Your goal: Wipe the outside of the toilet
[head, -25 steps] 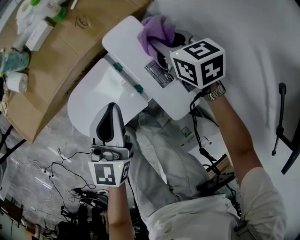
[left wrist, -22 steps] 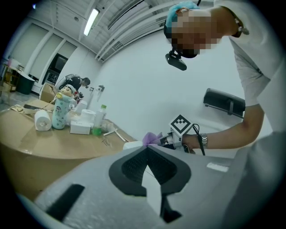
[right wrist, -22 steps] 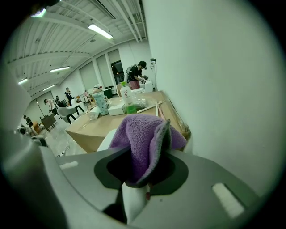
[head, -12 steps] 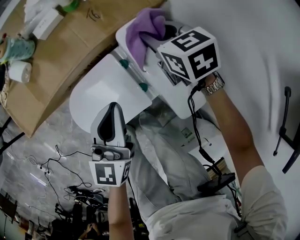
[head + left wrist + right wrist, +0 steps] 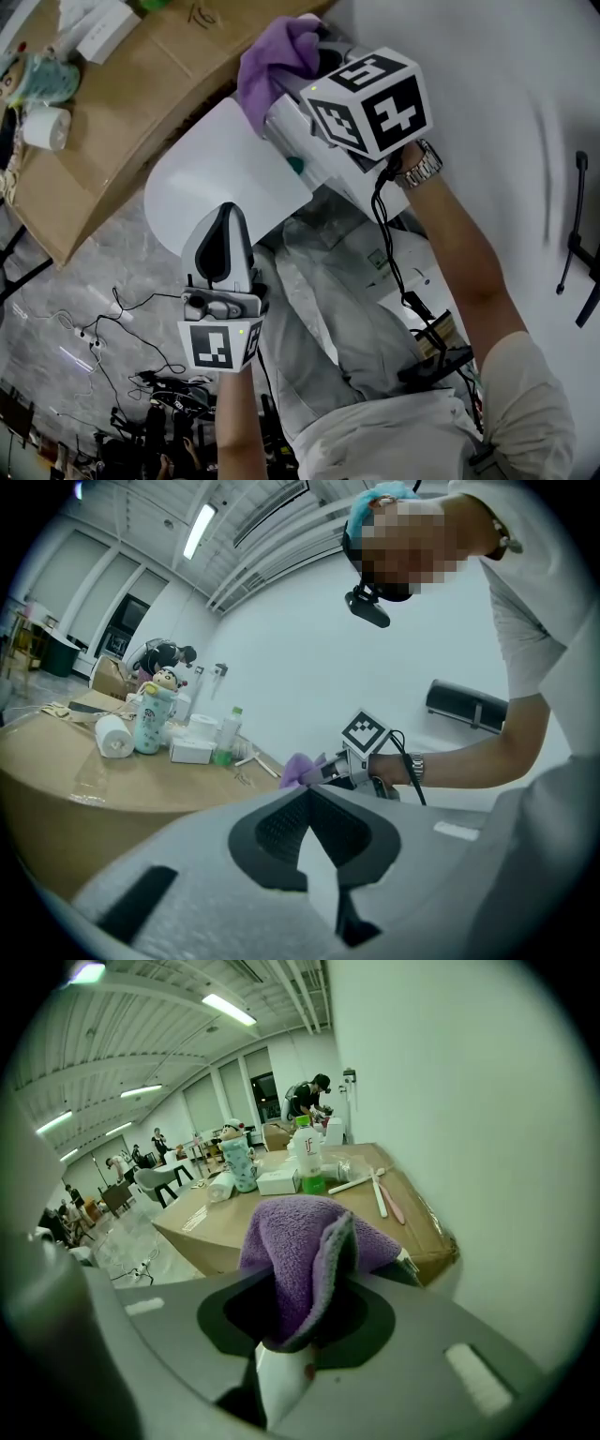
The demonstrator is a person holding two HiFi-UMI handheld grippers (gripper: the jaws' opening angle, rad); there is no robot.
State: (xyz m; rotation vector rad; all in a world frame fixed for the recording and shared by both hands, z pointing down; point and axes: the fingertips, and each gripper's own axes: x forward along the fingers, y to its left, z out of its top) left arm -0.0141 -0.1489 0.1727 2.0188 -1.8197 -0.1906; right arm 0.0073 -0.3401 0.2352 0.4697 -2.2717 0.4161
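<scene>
Toilet (image 5: pixel 216 178), purple cloth (image 5: pixel 272 61) at tank edge (image 5: pixel 281 124) in clenched right gripper (image 5: pixel 307 77), left gripper (image 5: pixel 225 216) closed

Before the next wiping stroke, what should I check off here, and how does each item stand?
1. Cloth gripped by the right gripper: ok, jaws shut on it.
2. Cloth touching the toilet: cannot tell.
3. Left gripper empty: ok, jaws together.
4. Lid down: ok.
5. Clearance from the cardboard table: cannot tell.
</scene>
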